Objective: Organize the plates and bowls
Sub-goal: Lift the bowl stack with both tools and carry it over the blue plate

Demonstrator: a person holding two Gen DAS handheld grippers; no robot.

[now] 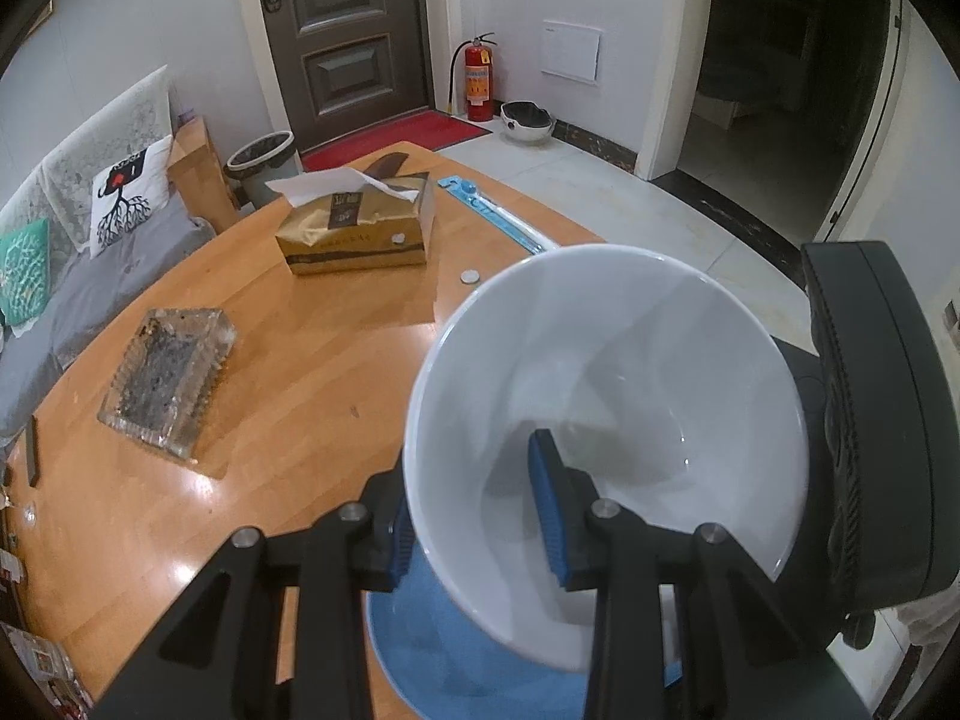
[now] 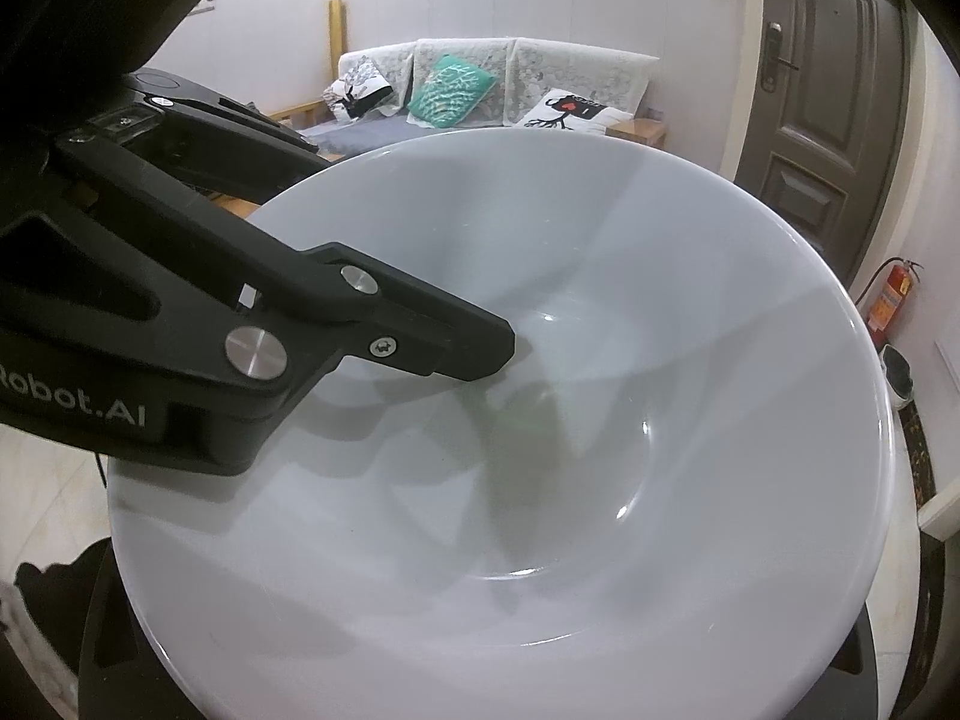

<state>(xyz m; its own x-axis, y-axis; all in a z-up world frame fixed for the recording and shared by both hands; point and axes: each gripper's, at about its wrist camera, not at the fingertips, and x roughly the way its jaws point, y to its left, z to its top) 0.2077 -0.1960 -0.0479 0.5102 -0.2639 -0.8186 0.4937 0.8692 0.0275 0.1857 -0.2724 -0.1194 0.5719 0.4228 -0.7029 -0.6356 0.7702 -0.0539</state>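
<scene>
The white ceramic bowl [image 1: 606, 396], at the lower right of the left wrist view, was clamped by its rim in the left gripper [image 1: 480, 516], above a round wooden table [image 1: 288, 360]. The right gripper's state could not be determined.

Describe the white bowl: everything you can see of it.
The white bowl is deep, round and glossy, ceramic by its look, with a smooth plain rim and an empty inside. It is tilted, its mouth turned toward the left wrist camera. The left gripper clamps its wall, one blue pad inside and the other outside. Below it lies something flat and blue. The bowl fills the right wrist view, so the right gripper does not show there.
</scene>
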